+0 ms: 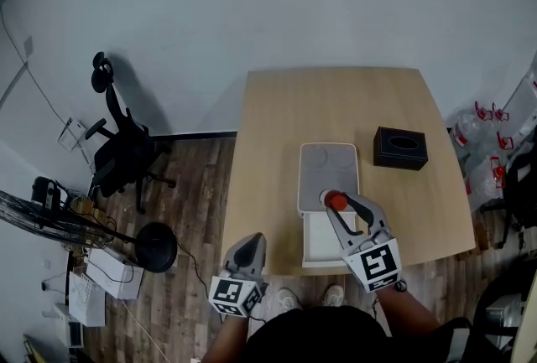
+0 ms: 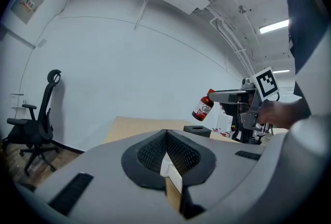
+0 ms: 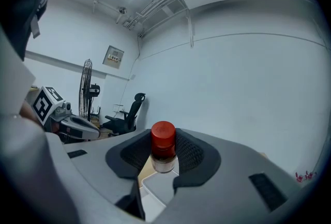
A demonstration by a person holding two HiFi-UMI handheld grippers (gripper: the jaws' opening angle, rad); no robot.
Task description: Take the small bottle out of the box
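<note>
The small bottle (image 1: 336, 201), brown with a red cap, hangs in the air over the white box (image 1: 321, 246) near the table's front edge. My right gripper (image 1: 331, 204) is shut on it. In the right gripper view the red cap (image 3: 163, 137) stands up between the jaws, with the open box (image 3: 159, 190) right below. The left gripper view shows the bottle (image 2: 202, 107) tilted, clear of the table. My left gripper (image 1: 249, 244) stays low at the table's front left corner, jaws shut with nothing in them.
The box's white lid (image 1: 328, 175) lies just behind the box. A black tissue box (image 1: 400, 147) sits on the wooden table (image 1: 277, 143) at the right. On the floor to the left are an office chair (image 1: 126, 153) and a fan (image 1: 154, 246).
</note>
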